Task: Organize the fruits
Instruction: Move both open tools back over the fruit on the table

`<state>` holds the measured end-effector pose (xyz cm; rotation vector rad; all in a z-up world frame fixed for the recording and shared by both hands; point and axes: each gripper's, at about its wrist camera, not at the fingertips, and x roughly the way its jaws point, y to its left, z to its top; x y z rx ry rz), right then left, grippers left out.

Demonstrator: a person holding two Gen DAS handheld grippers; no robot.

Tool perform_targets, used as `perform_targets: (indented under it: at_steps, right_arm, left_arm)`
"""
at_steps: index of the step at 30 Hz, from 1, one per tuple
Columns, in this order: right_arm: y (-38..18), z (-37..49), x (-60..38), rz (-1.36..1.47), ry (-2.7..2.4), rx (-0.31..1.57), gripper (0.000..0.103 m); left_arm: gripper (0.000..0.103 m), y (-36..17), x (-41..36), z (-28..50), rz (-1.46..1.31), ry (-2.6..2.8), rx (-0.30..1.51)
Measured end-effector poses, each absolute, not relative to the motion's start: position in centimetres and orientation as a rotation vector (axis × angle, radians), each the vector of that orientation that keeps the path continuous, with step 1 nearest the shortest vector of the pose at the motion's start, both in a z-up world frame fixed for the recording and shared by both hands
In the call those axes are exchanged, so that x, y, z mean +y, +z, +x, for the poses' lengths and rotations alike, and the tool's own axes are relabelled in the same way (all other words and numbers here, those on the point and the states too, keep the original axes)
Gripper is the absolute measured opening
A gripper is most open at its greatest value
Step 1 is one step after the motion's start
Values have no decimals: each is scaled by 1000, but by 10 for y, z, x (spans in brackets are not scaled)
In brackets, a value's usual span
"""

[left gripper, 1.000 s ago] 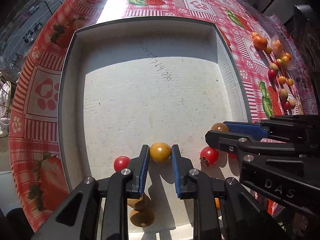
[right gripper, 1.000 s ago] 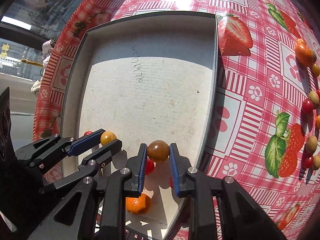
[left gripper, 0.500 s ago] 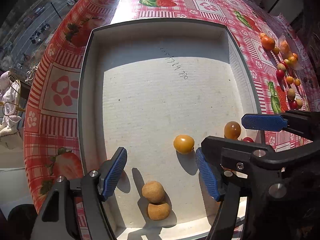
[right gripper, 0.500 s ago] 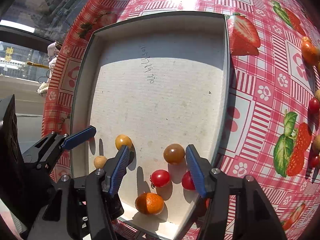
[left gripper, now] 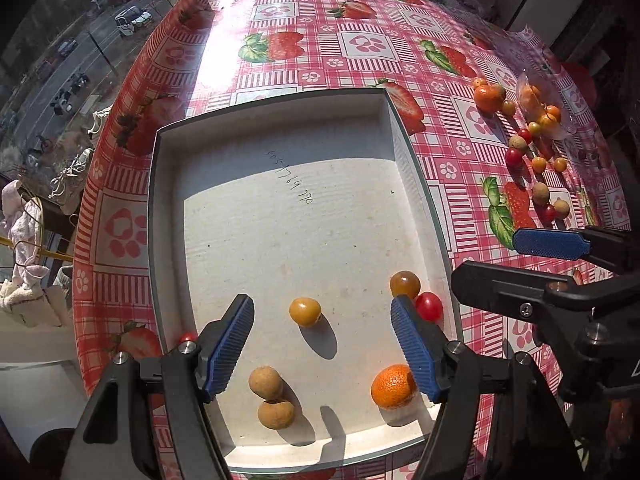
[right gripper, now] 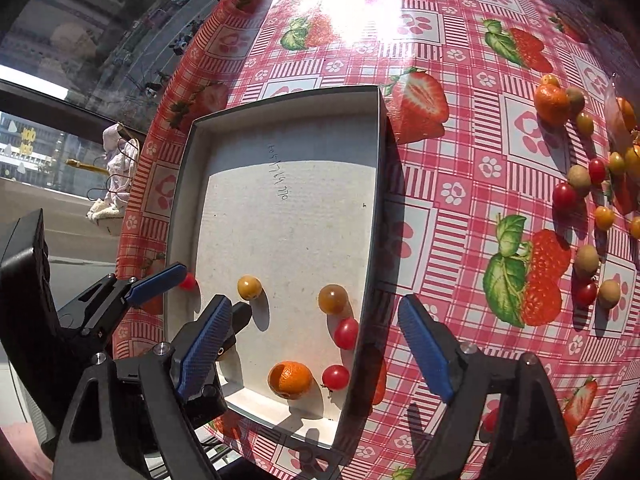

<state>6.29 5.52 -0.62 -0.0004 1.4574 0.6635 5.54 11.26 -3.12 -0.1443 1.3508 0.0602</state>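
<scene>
The table (left gripper: 360,44) has a red cloth with strawberries, and on it stands the grey tray (left gripper: 154,208). A second ago each gripper held one small fruit low over the tray; now both fruits lie on the tray floor and both grippers have pulled back and up, so more of the table shows.

The left gripper (left gripper: 322,344) is now wide open and holds nothing. The right gripper (right gripper: 316,344) is also wide open and empty, with one finger over the tray and the other over the cloth.

Seven fruits lie at the near end of the tray. The orange (left gripper: 392,386) is near the right corner. Two beige fruits (left gripper: 266,382) touch each other. The yellow tomato (left gripper: 305,311), released by the left gripper, lies free between its fingers. The brown tomato (right gripper: 333,299), released by the right gripper, lies near the right wall, beside two red tomatoes (right gripper: 346,333).

So this drop seems finished. The loose fruits (right gripper: 586,262) are well apart on the cloth at the right, and I judge that the next step is to fetch more of them.
</scene>
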Motion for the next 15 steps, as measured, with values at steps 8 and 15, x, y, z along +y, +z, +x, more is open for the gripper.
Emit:
perform_targets:
  at_steps: [8, 15]
  right_arm:
    - [-14, 76, -44, 89, 468, 1462, 88]
    - [-22, 83, -122, 127, 318, 1454, 88]
  left_arm:
    - [72, -17, 39, 83, -76, -84, 1344]
    - [72, -27, -7, 114, -61, -127, 1364]
